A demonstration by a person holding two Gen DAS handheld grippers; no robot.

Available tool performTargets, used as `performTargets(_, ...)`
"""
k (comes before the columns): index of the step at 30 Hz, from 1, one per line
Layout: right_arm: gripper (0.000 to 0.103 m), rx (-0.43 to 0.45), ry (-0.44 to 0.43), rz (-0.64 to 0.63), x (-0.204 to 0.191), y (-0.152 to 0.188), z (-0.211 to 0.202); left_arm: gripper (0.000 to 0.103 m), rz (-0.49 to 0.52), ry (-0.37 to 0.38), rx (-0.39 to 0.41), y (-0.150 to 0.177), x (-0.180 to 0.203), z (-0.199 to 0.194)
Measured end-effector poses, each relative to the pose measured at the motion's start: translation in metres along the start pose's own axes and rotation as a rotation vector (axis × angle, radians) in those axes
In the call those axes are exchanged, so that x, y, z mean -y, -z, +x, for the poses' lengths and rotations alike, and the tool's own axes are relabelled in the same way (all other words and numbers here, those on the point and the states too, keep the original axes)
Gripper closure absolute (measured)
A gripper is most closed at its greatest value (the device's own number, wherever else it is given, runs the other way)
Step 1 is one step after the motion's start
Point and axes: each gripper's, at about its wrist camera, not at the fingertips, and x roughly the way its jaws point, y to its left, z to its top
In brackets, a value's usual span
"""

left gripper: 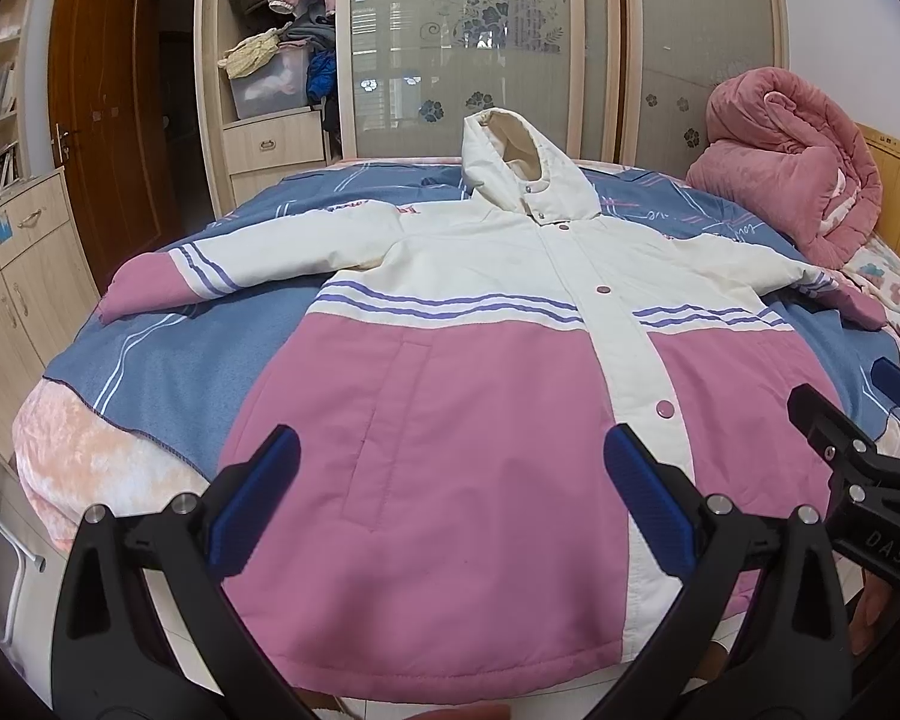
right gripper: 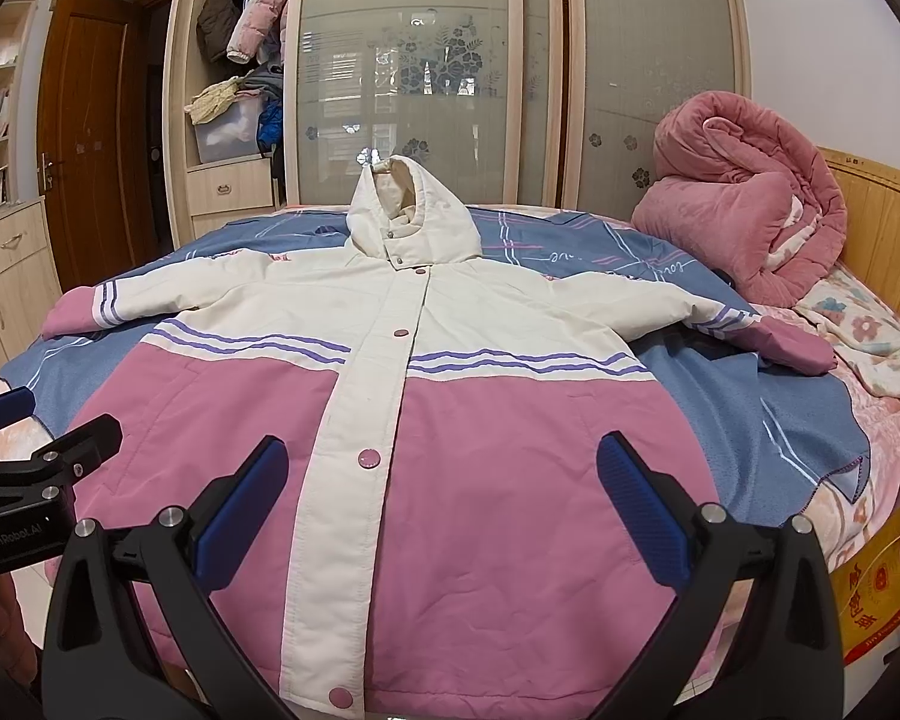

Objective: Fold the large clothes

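1. Pink and cream padded cloth fills both views: a hooded jacket lies face up on the bed, front snapped closed, sleeves spread out to either side, hood standing up at the far end.
2. The left gripper hovers just above the jacket's near hem with its blue-padded fingers spread wide and nothing between them; ahead of it lie the pink lower panel and a pocket seam.
3. The right gripper is likewise spread and empty, over the hem beside the cream snap strip, just right of the left one.
4. Readable writing: "DAS" is stamped on the right gripper's black body as seen in the left wrist view; "GenRobot.AI" is on the left gripper's body in the right wrist view.
5. Only the right wrist view shows a yellow bag with red print to the gripper's right, at the bed's edge; its characters are too distorted to read.
6. The blue blanket under the jacket carries cursive script beyond the far sleeve, too small to read.
7. A rolled pink quilt sits far ahead and to the right of both grippers, against the wooden headboard.
8. A wardrobe with frosted floral doors stands behind the bed.
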Motion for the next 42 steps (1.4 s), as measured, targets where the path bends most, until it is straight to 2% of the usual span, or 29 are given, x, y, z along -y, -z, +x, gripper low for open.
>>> performTargets(42,0.001,-0.008,0.006,0.003,0.0086,0.0021,0.0020,0.002,0.004,-0.002,-0.017,-0.0063,0.0029,-0.0014)
